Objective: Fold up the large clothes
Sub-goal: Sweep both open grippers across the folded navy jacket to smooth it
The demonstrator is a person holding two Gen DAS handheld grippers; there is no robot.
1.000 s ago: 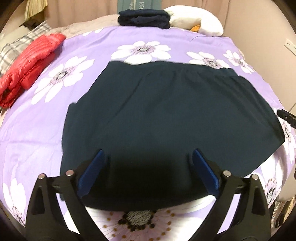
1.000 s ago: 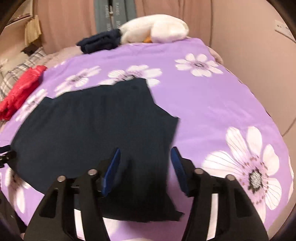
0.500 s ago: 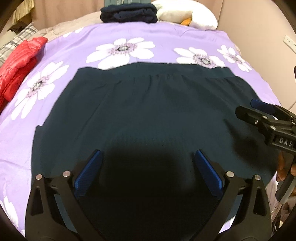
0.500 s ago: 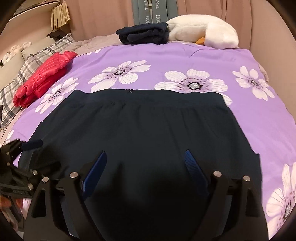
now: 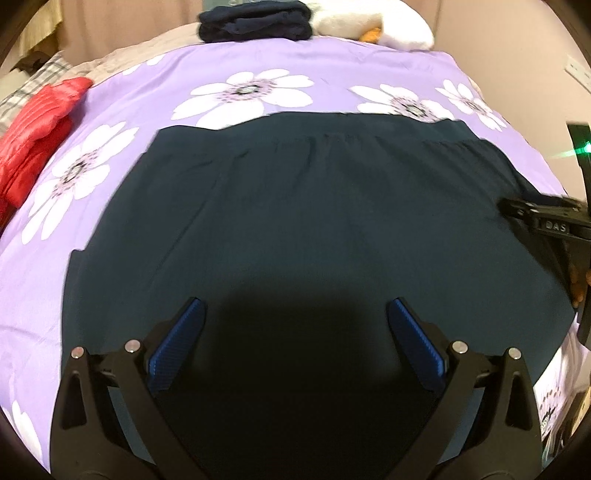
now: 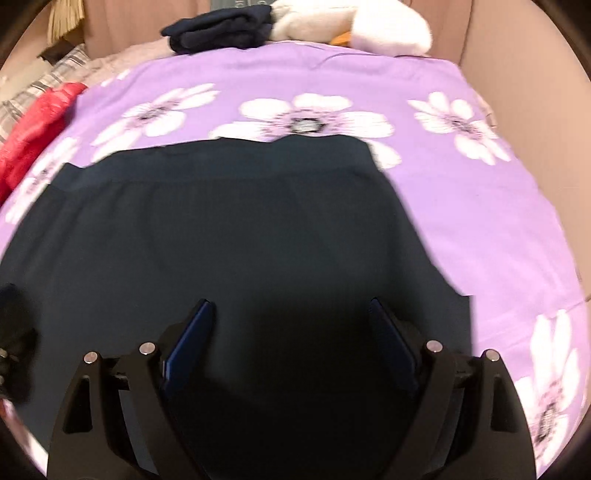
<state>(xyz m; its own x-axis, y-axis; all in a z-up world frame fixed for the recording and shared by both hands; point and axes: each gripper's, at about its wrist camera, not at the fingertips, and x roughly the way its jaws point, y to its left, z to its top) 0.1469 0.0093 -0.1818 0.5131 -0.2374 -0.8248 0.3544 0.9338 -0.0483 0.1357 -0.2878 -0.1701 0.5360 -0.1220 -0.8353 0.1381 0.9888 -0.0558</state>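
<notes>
My 2 grippers, the left gripper [image 5: 295, 339] and the right gripper [image 6: 291, 332], hang with jaws apart and empty above the near part of the dark garment [image 5: 314, 221], which lies spread flat on the purple floral bedspread [image 5: 332, 77], so that I can judge where to grasp for the next fold.

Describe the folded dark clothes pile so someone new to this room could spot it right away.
Start from the purple flowered bedspread and follow it to its far edge. The folded dark clothes pile sits there, just left of the white plush toy. Unlike the big dark garment spread flat nearby, it is small, thick and stacked.
</notes>
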